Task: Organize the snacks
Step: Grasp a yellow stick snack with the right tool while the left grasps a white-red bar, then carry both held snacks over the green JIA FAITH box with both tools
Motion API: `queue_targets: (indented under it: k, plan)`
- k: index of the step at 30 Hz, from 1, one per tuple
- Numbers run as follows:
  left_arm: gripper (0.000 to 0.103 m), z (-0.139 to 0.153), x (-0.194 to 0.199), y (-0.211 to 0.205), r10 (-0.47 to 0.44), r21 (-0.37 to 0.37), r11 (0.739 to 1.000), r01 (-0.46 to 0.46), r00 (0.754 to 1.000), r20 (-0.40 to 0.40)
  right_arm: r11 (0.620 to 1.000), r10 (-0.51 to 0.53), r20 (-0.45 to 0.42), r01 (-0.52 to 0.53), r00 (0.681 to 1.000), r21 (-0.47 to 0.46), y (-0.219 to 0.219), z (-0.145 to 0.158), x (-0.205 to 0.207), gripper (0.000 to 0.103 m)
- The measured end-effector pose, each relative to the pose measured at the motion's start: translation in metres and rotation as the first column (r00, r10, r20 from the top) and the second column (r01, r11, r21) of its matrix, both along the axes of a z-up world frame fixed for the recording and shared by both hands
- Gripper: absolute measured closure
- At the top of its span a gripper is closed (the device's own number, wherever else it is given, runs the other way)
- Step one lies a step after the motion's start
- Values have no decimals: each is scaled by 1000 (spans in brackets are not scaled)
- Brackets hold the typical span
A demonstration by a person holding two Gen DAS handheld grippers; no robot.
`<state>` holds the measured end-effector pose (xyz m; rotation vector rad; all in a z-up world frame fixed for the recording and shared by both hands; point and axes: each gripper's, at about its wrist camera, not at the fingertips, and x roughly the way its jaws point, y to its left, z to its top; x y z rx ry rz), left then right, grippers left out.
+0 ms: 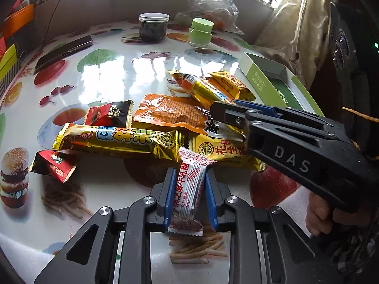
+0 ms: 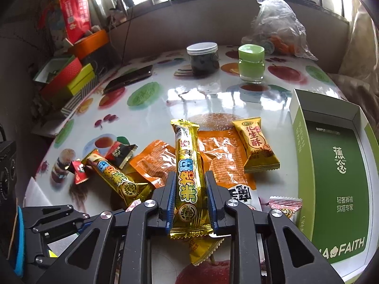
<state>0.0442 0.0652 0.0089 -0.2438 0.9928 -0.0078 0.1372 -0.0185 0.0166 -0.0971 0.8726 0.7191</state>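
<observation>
Close to the left camera, the left gripper (image 1: pixel 187 198) is closed on a small white candy (image 1: pixel 189 189), holding it by its long sides. Close to the right camera, the right gripper (image 2: pixel 189 198) squeezes a long gold bar (image 2: pixel 188 175) near its bottom end. Both wrappers look light, thin, crinkly and slippery, so a grip across the middle seems safest. A bit farther, more snacks (image 1: pixel 170 116) lie in a pile on the shiny desk (image 1: pixel 142 71). The open green box (image 2: pixel 336 165) sits just beside them.
</observation>
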Motion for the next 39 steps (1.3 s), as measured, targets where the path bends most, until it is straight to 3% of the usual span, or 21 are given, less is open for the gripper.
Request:
queue_targets:
  k: [13,18,39]
  plan:
    - [81,21,-1,-6,-4,-6,1000,4,999,38,993,-84,12,83,996,81,-33,20,-9,81]
    - [81,30,6,-15,-17,-41,999,19,998,54,984,-147,32,143,989,105,-59,32,-11,81]
    - [81,55,75,-90,-148,-128,979,157,986,78,913,-406,54,403,912,60,-164,29,0,81]
